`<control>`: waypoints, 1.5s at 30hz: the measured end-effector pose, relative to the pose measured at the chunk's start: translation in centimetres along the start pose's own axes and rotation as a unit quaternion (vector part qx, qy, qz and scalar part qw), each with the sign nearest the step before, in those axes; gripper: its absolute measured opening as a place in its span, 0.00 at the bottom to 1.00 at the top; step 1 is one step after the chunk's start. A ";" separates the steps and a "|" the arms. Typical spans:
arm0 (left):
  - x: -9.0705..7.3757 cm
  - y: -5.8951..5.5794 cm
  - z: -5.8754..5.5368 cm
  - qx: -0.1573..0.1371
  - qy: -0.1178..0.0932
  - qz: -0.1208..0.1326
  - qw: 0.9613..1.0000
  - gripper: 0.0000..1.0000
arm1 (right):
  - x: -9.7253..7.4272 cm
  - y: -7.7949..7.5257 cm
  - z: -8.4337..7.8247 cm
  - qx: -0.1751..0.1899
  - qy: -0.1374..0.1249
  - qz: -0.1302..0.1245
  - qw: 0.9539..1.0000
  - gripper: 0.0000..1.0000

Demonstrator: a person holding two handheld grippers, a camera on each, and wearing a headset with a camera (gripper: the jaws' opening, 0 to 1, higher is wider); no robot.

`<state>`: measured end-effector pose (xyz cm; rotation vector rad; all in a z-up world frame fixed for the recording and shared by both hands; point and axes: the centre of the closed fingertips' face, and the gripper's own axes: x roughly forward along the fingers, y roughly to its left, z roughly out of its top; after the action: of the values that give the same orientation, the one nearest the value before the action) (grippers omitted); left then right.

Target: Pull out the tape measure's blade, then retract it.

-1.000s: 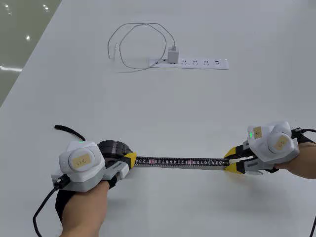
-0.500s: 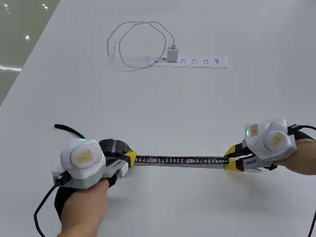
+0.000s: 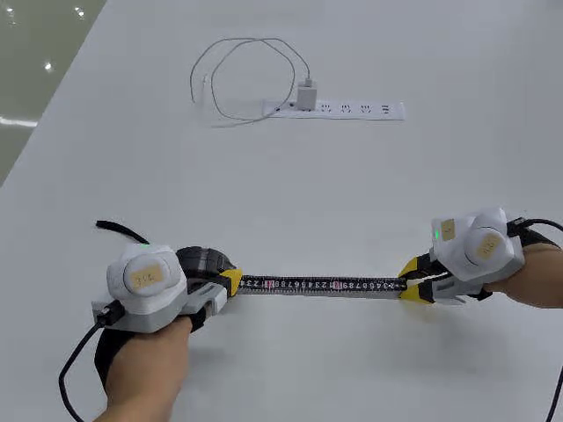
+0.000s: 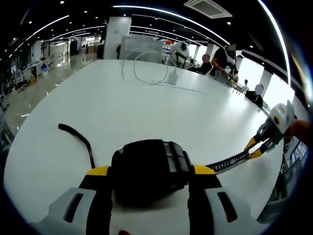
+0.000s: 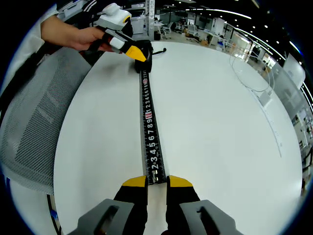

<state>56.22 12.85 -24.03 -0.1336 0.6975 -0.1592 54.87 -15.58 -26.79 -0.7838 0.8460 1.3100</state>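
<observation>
A black tape measure case (image 3: 204, 264) (image 4: 150, 169) sits on the white table, clamped between the yellow-tipped jaws of my left gripper (image 3: 227, 283) (image 4: 151, 172). Its dark blade (image 3: 321, 285) (image 5: 149, 132) with white numbers runs straight to the right, just above the table. My right gripper (image 3: 412, 280) (image 5: 157, 182) is shut on the blade's free end. A black wrist strap (image 3: 123, 232) (image 4: 78, 138) trails from the case to the left. In the right gripper view the case (image 5: 145, 55) lies far along the blade, with the left gripper (image 5: 133, 51) on it.
A white power strip (image 3: 352, 111) with a plugged charger (image 3: 307, 95) and a looped white cable (image 3: 242, 79) lies at the far side of the table. A grey mesh chair (image 5: 36, 117) stands by the near table edge. People sit at the far end.
My right gripper has drifted slightly left and up with the blade's end, so a little less blade is out. The left gripper and case have stayed in place.
</observation>
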 end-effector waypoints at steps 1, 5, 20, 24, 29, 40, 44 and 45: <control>0.0 0.0 0.0 0.000 -0.002 -0.002 1.000 0.58 | 0.0 0.0 0.2 0.003 -0.004 0.002 1.000 0.09; 0.0 0.0 0.0 -0.004 0.001 -0.003 1.000 0.58 | -0.1 0.0 1.4 0.005 -0.016 0.003 1.000 0.09; 0.0 0.0 0.0 -0.010 -0.001 -0.007 1.000 0.58 | 0.7 0.1 2.5 0.000 -0.021 0.012 1.000 0.09; 0.0 0.1 0.0 -0.014 -0.001 -0.009 1.000 0.58 | 0.9 0.1 2.8 -0.001 -0.022 0.013 1.000 0.09; 0.0 0.1 0.0 -0.018 -0.001 -0.012 1.000 0.58 | 1.1 0.1 3.2 0.000 -0.025 0.014 1.000 0.09; 0.0 0.1 0.1 -0.026 -0.003 -0.019 0.999 0.58 | 1.5 0.2 3.8 -0.002 -0.029 0.017 0.999 0.09; 0.0 0.2 0.1 -0.031 -0.004 -0.020 0.999 0.58 | 1.5 0.2 4.0 -0.002 -0.031 0.018 0.999 0.09; 0.0 0.2 0.1 -0.031 -0.004 -0.021 0.999 0.58 | 1.6 0.1 4.1 -0.002 -0.032 0.018 0.999 0.09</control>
<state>56.29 13.03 -23.97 -0.2087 0.6918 -0.1766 55.16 -11.28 -26.17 -0.7291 0.8105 1.3607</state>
